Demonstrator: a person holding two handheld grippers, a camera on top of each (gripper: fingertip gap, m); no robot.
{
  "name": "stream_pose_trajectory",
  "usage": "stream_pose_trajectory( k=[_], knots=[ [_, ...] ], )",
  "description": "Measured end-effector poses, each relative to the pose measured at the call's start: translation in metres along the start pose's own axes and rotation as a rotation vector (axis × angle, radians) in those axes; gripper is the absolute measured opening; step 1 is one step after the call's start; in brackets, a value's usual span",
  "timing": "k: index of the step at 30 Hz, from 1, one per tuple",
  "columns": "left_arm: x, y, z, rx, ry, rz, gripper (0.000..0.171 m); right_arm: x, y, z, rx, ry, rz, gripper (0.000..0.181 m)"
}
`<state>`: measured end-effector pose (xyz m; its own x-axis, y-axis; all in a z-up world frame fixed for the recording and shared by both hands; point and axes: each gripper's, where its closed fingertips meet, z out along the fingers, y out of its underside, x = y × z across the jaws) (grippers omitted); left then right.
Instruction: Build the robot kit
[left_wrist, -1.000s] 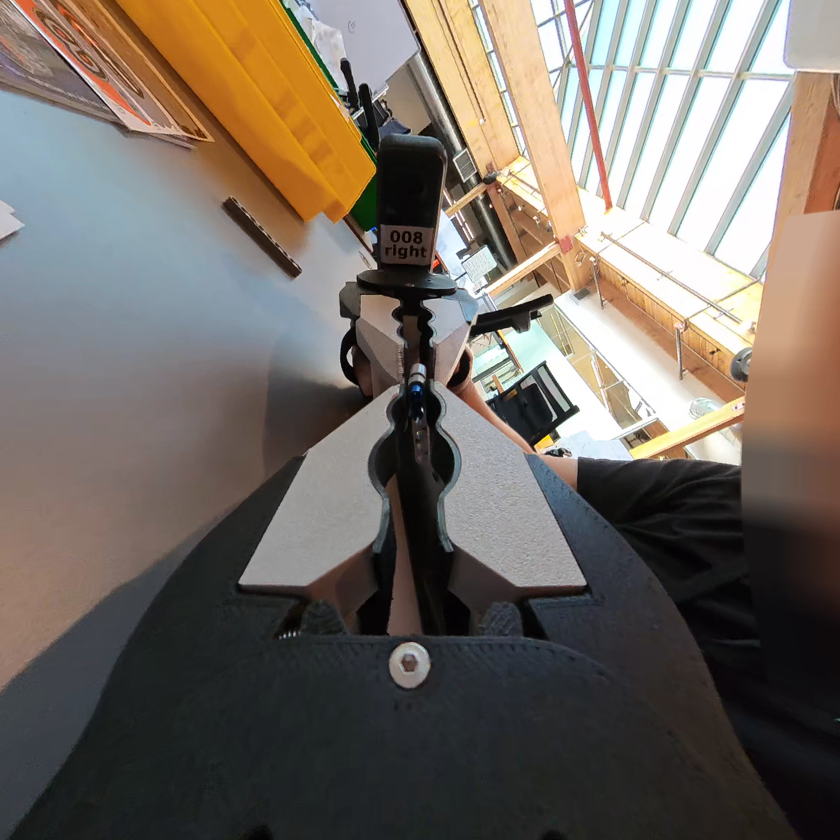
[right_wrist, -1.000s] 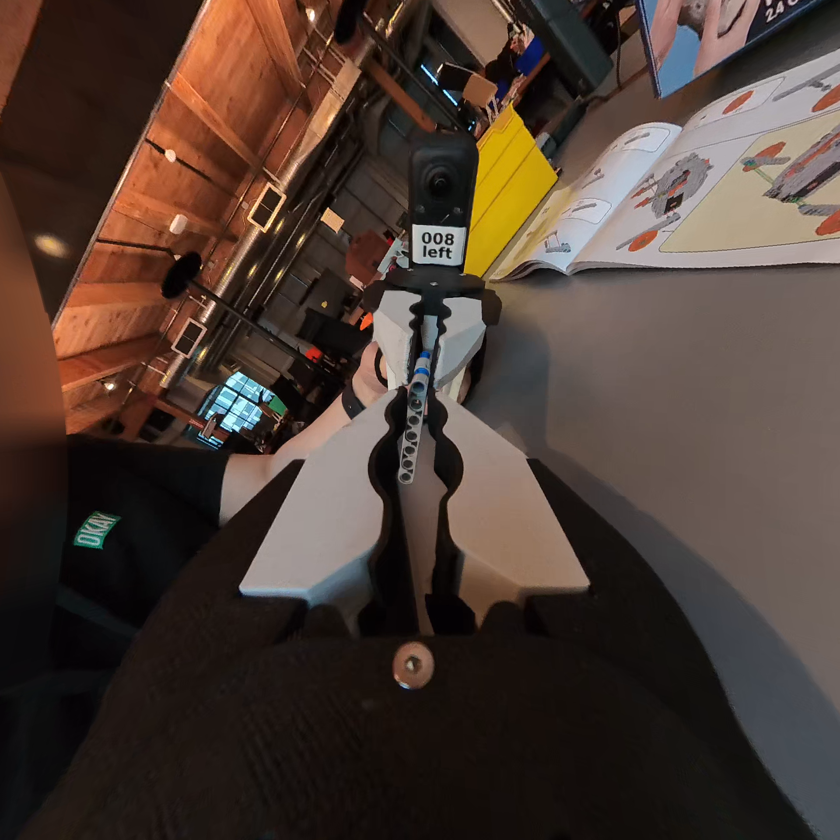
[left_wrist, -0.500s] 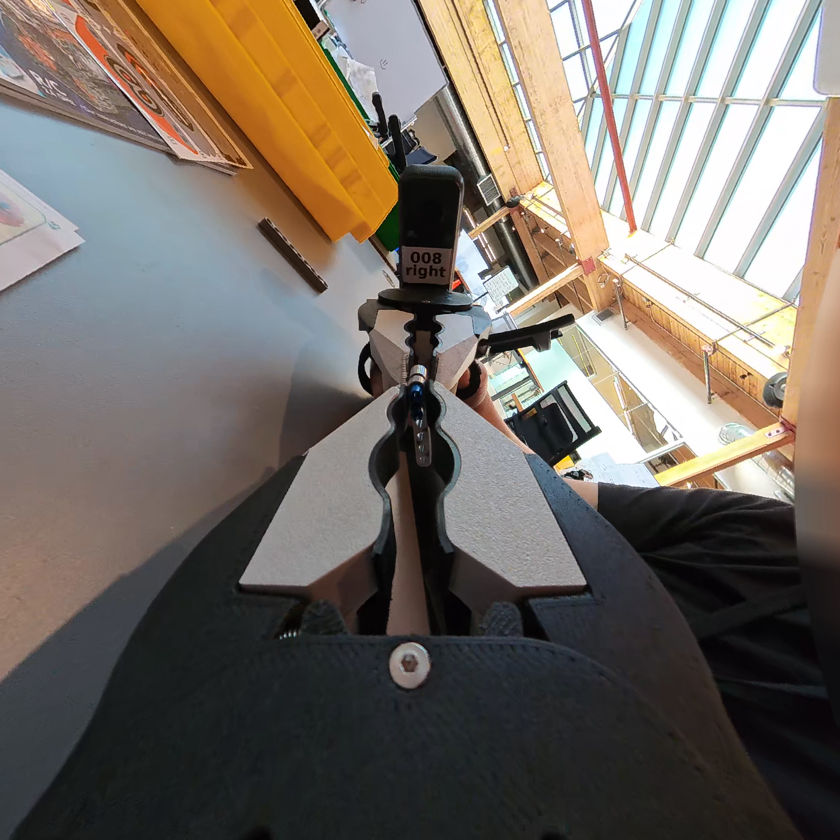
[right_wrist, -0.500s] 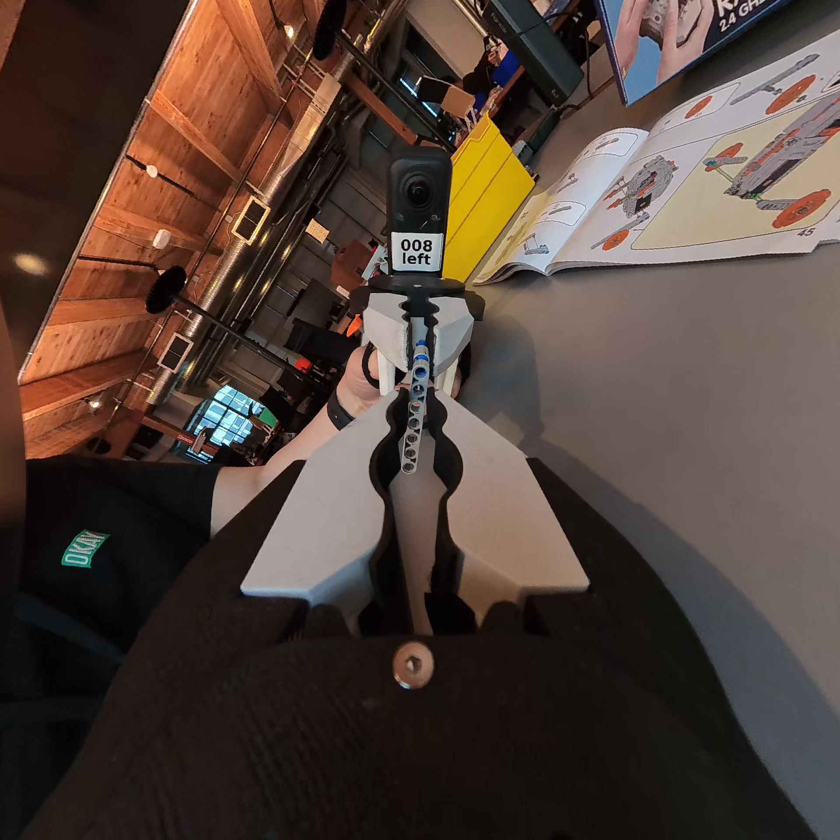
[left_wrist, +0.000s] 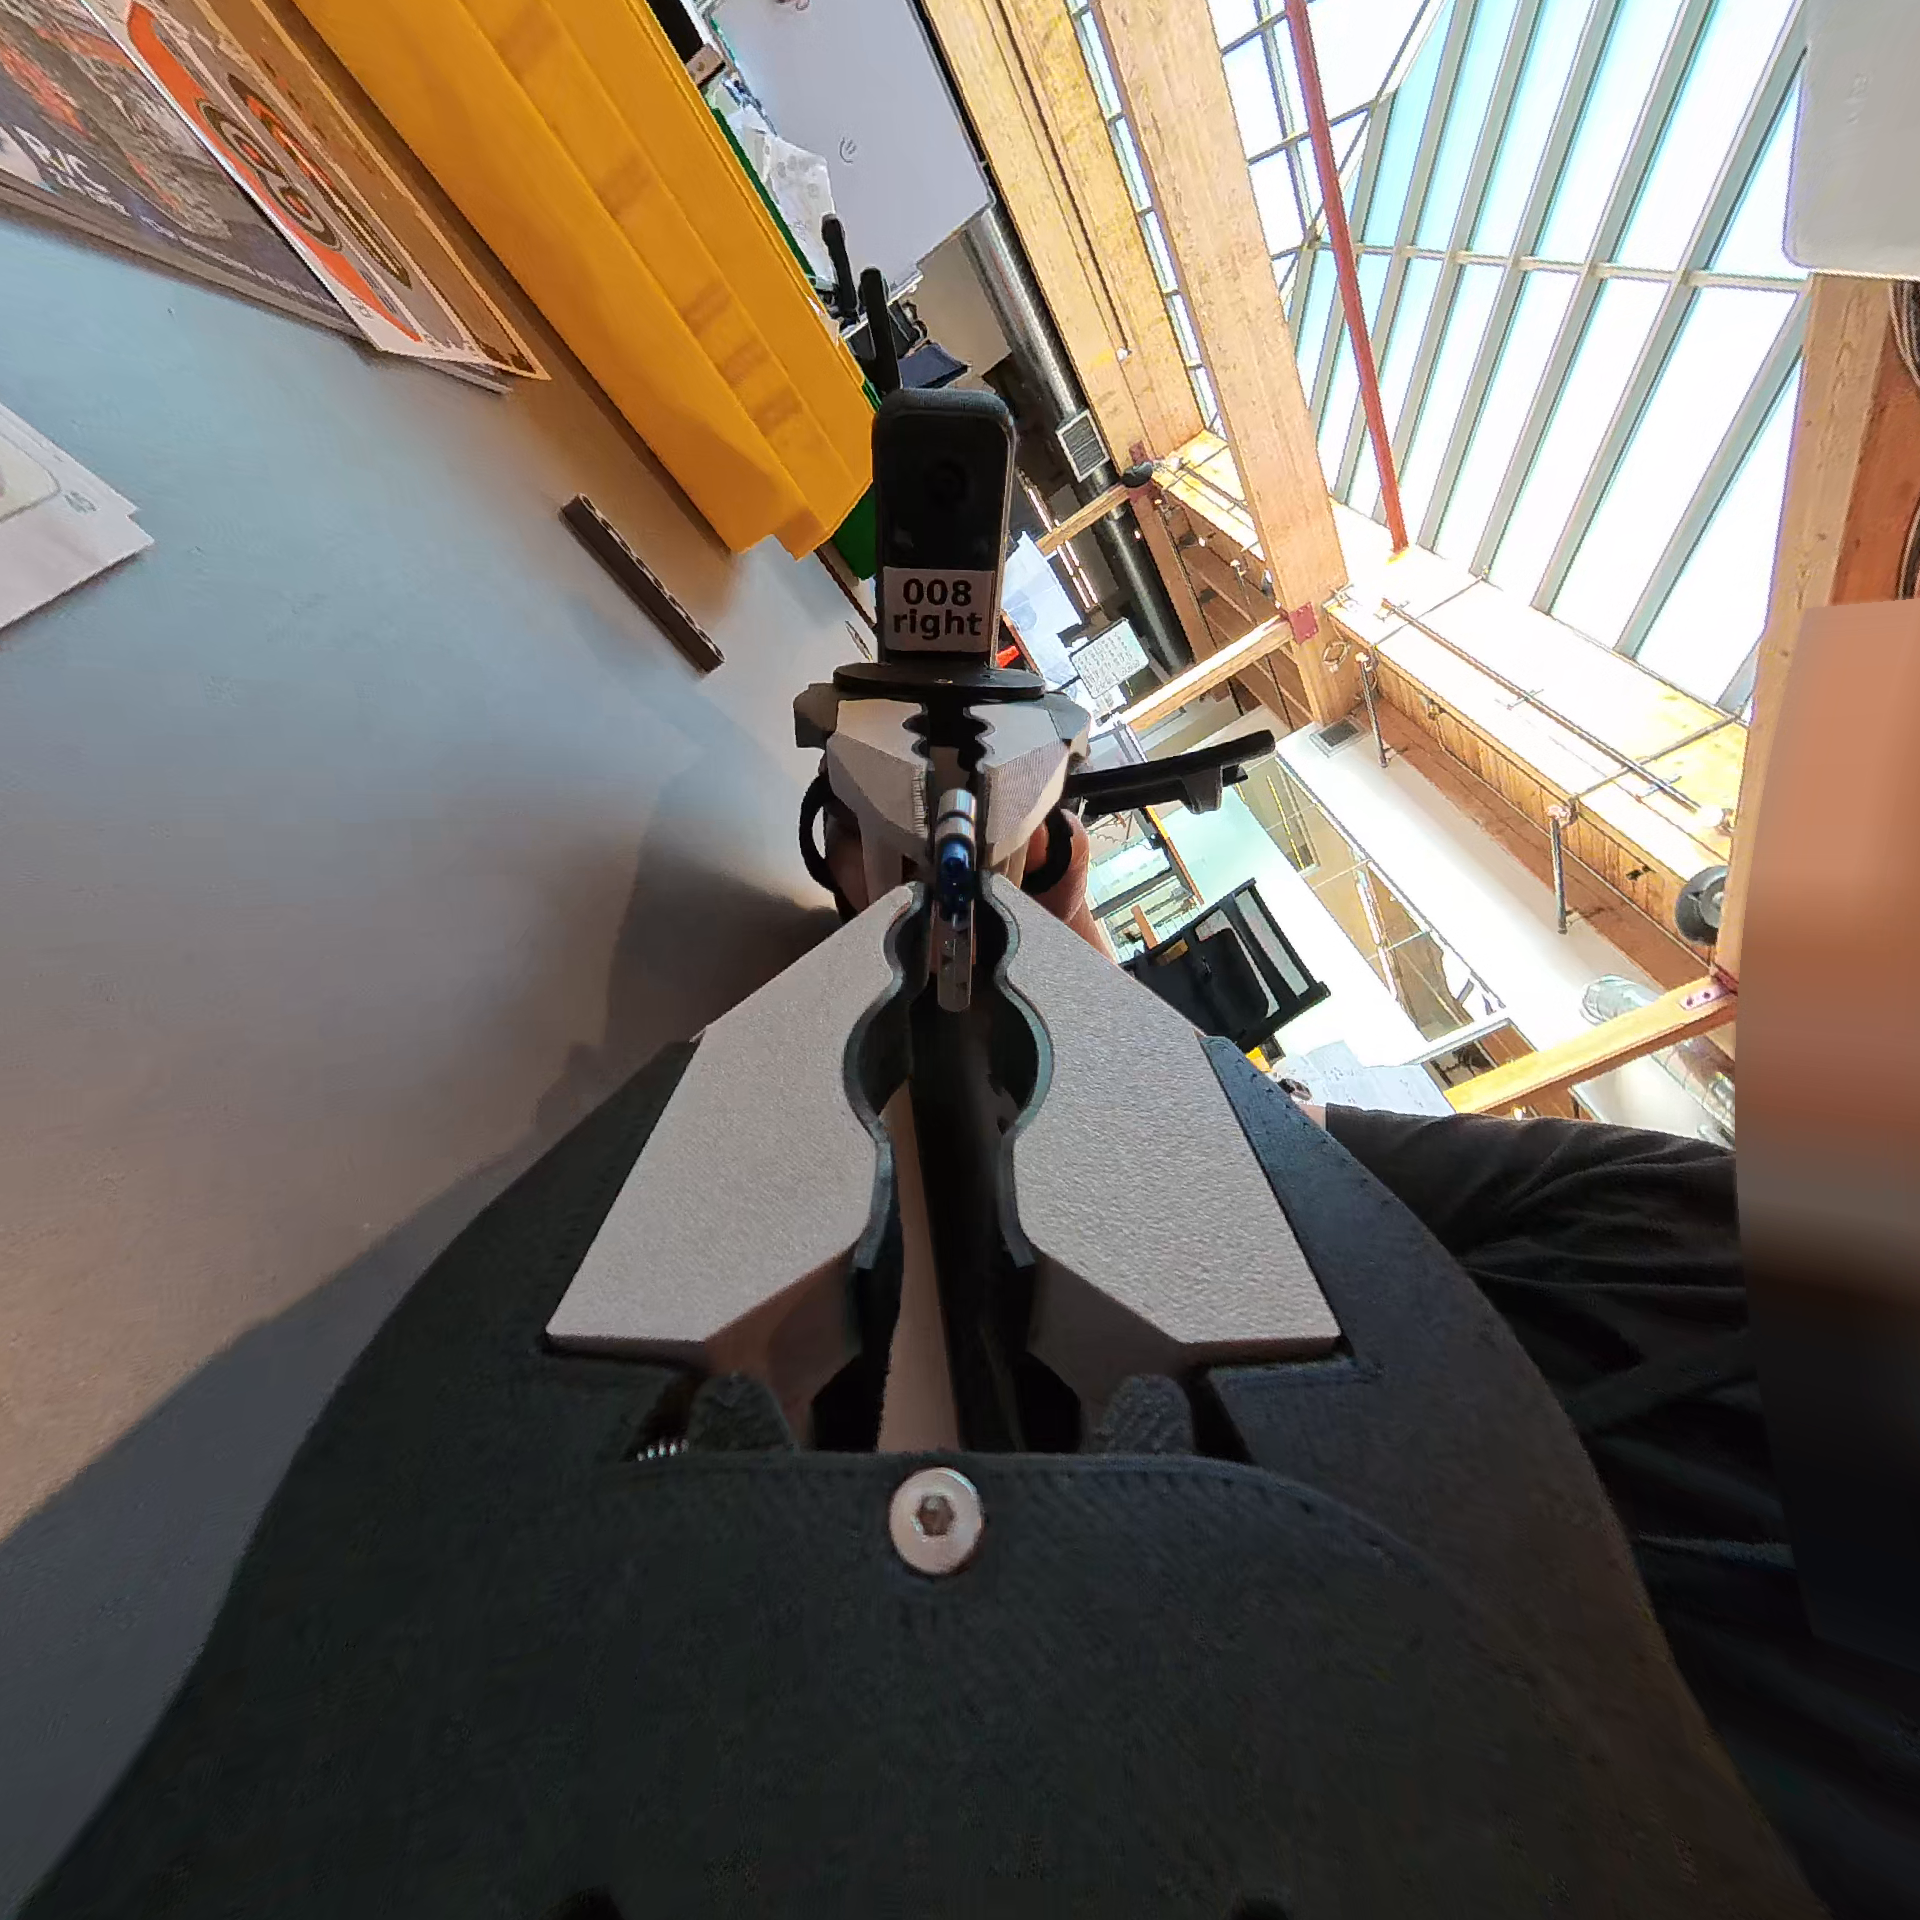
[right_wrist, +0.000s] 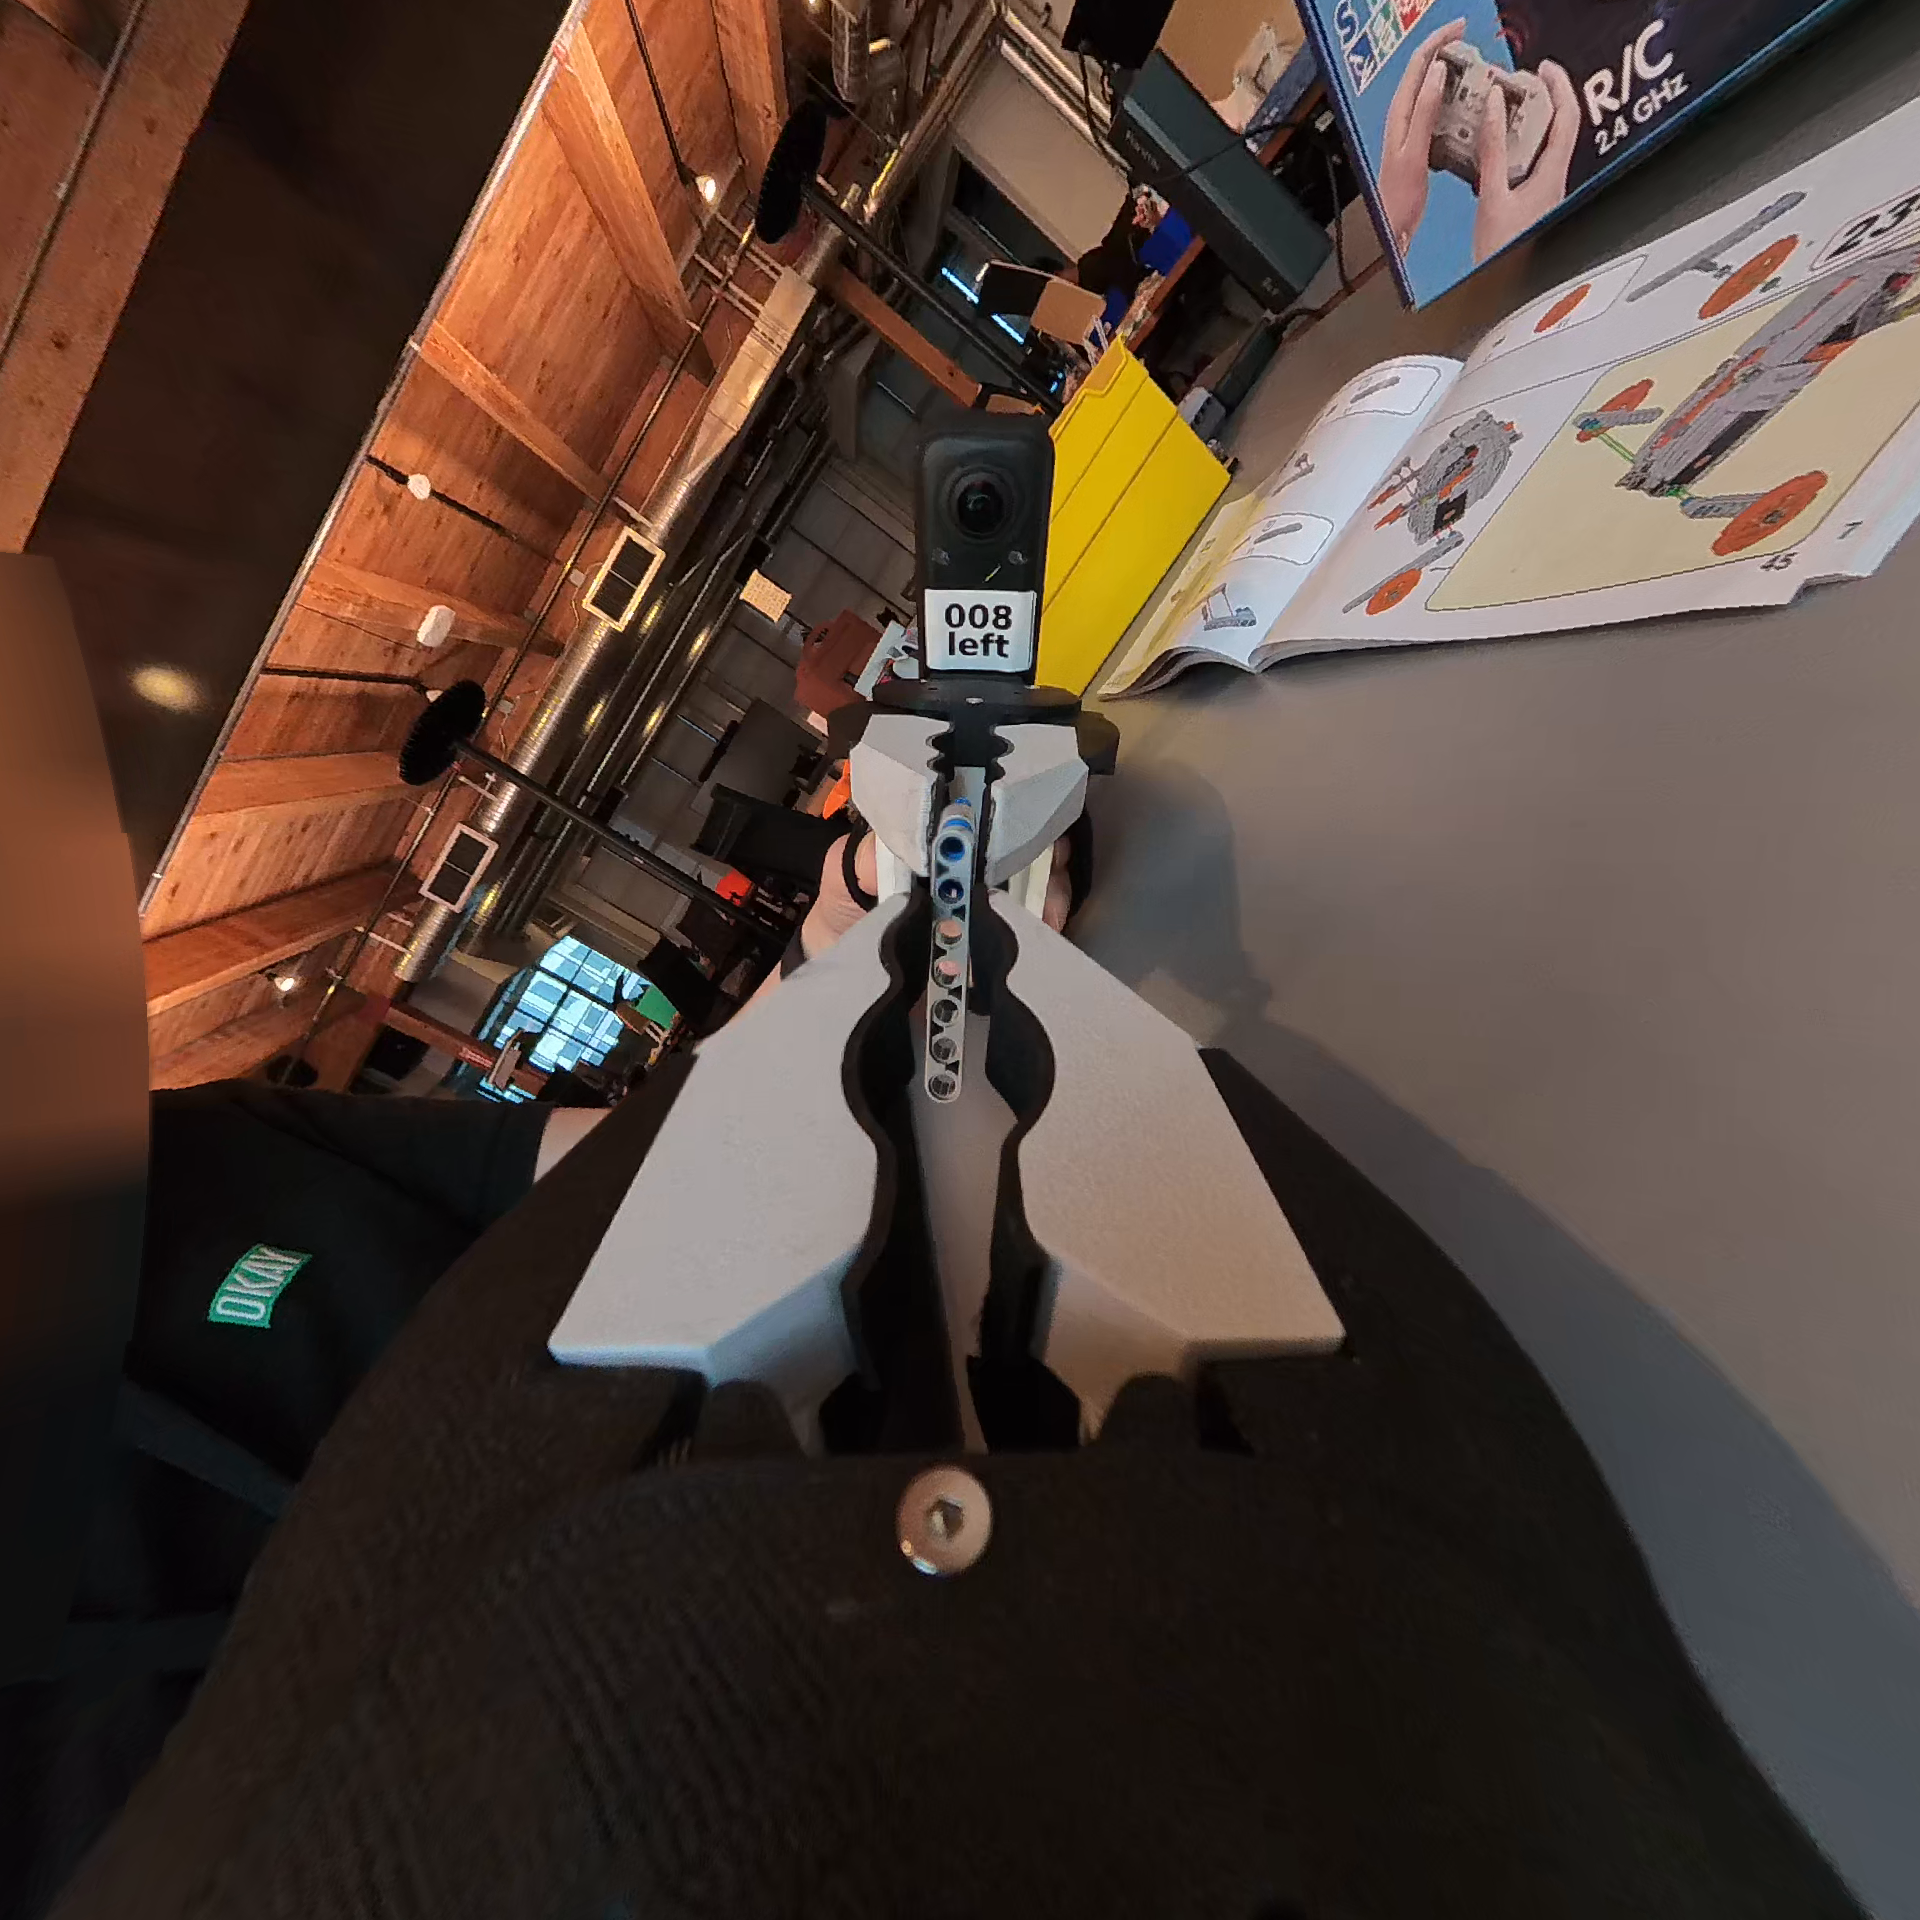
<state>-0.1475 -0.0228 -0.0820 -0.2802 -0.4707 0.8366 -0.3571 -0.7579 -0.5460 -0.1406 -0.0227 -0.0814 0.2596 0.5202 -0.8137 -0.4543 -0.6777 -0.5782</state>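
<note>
Left gripper (left_wrist: 951, 914): jaws clenched on a thin grey beam with holes (left_wrist: 954, 961), whose tip carries a blue pin (left_wrist: 952, 857) at 12 o'clock.
Right gripper (right_wrist: 951, 935): jaws clenched on the same beam (right_wrist: 948, 997), seen flat-on with its row of holes, the blue end pointing away at 12 o'clock.
Meeting point: the two grippers face each other tip to tip, held just above the grey worktop (left_wrist: 312, 831); each view shows the other gripper (left_wrist: 940, 790) (right_wrist: 971, 790) straight ahead, with a hand (right_wrist: 831, 904) behind it.
Dark strip (left_wrist: 639, 582): lies flat on the worktop at 11 o'clock in the left wrist view, well apart from the grippers.
Open booklet (right_wrist: 1507, 499): lies on the worktop at 2 o'clock in the right wrist view.
Yellow bins (left_wrist: 623, 239): stand at the worktop's far edge, at 11 o'clock in the left wrist view.
Printed box (right_wrist: 1538, 114): stands beyond the booklet.
</note>
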Motion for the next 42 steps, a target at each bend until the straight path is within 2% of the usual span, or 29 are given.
stream_pose_trajectory(
  k=[20,34,39,42],
  knots=[
    [0.0017,0.0004,0.0004,-0.011,-0.029,0.064,0.005,-0.0008,0.0019,0.0023,-0.008,-0.025,0.027,0.005],
    [-0.0073,-0.0015,0.0009,0.014,-0.085,0.046,0.005,0.0082,0.0012,0.0023,-0.005,0.046,-0.003,0.005],
    [-0.0028,-0.0044,0.0034,0.068,-0.014,-0.031,0.005,0.0031,-0.0007,0.0009,0.003,0.008,0.015,0.005],
    [-0.0002,-0.0052,0.0041,0.078,-0.001,-0.025,0.005,0.0007,-0.0023,0.0004,0.013,-0.01,0.021,0.005]
  ],
)
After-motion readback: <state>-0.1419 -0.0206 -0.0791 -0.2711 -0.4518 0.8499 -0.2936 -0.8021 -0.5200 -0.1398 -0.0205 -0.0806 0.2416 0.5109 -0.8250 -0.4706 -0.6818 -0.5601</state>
